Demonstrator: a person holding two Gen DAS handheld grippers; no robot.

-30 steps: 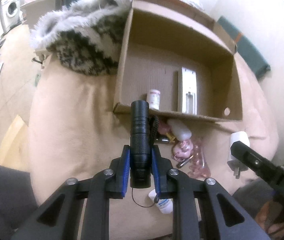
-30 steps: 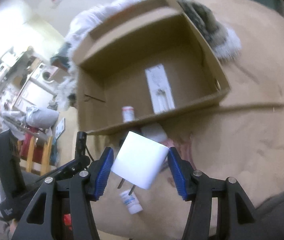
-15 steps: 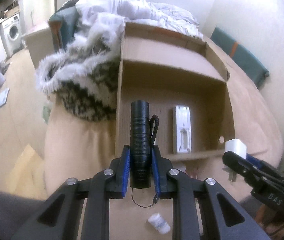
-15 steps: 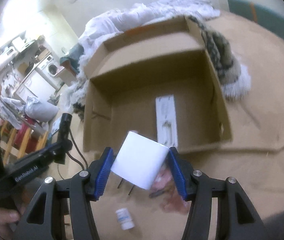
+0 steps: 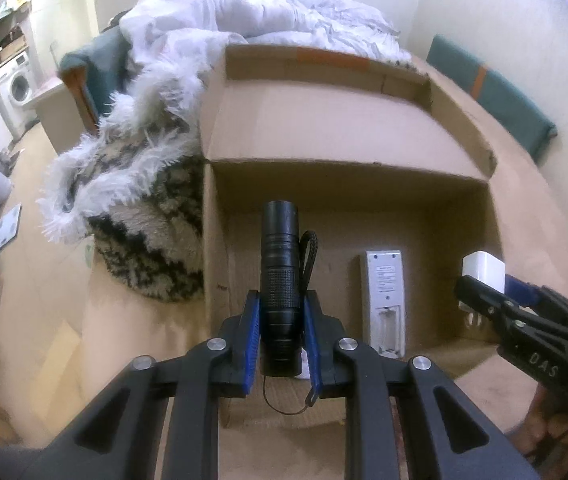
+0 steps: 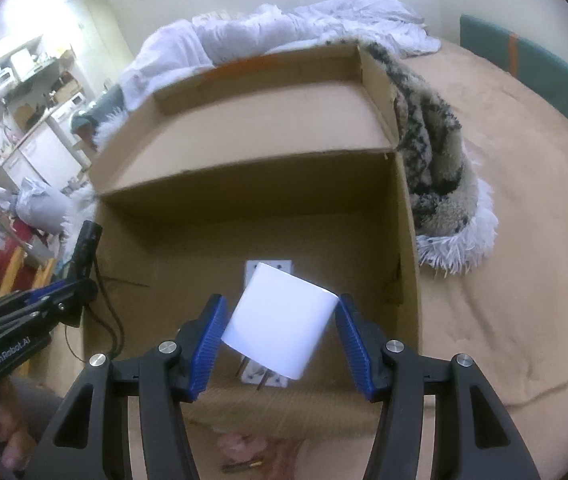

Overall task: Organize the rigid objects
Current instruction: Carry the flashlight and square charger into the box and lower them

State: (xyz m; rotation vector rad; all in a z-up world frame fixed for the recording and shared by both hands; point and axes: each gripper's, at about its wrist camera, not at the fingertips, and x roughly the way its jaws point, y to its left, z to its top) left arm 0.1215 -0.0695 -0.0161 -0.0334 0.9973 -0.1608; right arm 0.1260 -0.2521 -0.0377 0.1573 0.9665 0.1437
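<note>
My left gripper (image 5: 282, 300) is shut on a black flashlight (image 5: 280, 272) whose wrist cord hangs behind it. The flashlight hangs over the near left part of an open cardboard box (image 5: 324, 136). A white remote (image 5: 384, 300) with its battery bay open lies flat on the box floor. In the right wrist view my right gripper (image 6: 280, 316) is shut on a white charger plug (image 6: 280, 320), tilted with its prongs down, above the remote (image 6: 268, 266). The flashlight (image 6: 86, 248) shows at the left there; the charger (image 5: 483, 270) shows at the right in the left wrist view.
The box sits on a beige bedcover (image 6: 524, 240). A fluffy black-and-white blanket (image 5: 132, 200) presses against one side of the box, with white bedding (image 5: 264, 12) behind it. A teal cushion (image 5: 492, 92) leans on the wall. Pink items (image 6: 240, 448) lie in front of the box.
Both grippers have moved forward from the bedcover in front of the box to above its inside, each keeping its object. The small bottle and pink items have dropped out of view below.
</note>
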